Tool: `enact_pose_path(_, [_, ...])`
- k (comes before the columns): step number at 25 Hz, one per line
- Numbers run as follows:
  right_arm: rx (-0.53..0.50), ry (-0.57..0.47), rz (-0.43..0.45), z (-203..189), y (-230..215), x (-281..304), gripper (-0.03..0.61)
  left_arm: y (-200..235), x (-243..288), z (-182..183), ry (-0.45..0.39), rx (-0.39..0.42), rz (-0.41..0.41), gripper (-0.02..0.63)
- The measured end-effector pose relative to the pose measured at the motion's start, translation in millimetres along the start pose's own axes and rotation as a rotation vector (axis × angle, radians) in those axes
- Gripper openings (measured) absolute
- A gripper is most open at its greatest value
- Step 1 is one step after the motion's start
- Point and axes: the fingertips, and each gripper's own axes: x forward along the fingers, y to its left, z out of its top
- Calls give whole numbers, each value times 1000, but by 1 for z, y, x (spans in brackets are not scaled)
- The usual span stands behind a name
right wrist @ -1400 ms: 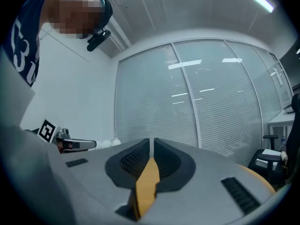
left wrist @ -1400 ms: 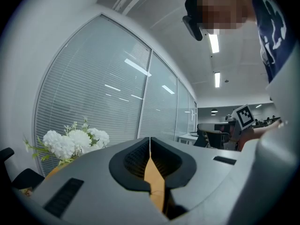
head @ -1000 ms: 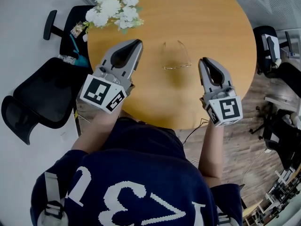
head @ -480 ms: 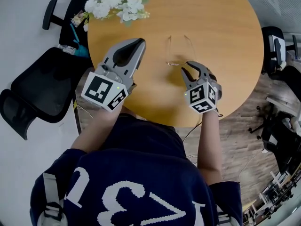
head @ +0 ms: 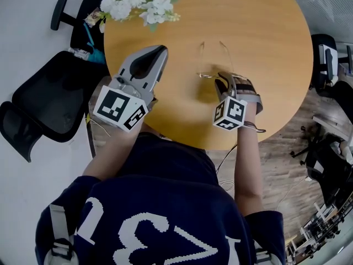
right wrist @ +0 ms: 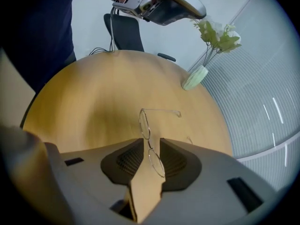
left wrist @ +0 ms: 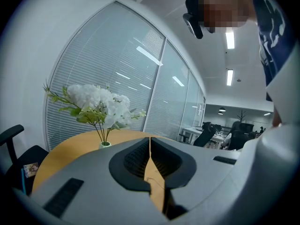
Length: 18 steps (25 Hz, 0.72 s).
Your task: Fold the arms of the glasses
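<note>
My right tool [right wrist: 150, 142] is released, its jaws straddling one lens of the glasses [right wrist: 144, 123], which lie arms-open on the worktop [right wrist: 89, 102] well apart from the flower vase [right wrist: 194, 78]. My left tool [head: 160, 51], clenched and empty, hovers nearer the vase.

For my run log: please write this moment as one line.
left gripper shut, empty | right gripper open around glasses | glasses unfolded on table

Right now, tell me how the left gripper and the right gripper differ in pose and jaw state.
The left gripper has its jaws shut on nothing; the right gripper has its jaws apart, with the glasses between them. The left gripper lies nearly level, away from the glasses; the right gripper points steeply down at them. Both are over the round table.
</note>
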Motion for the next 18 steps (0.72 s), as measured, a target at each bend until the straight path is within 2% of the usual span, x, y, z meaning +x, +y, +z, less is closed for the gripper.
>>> enact_pose_path(5, [-97,23,18,2,2,9,73,4,0,1,1,-2,8,21])
enact_pose_path(9, [-115,16,25,4,2,10,44,9,1,-1,8,0,13,21])
enact_pose_path(15, [-117,-26,-34,9,-8,-1,34,11,5,-4,20,-2,6,21])
enact_pose_path(18, [-134,-51,-69,14,-15,-10,34,7,9,-9,34,-9,-23,21])
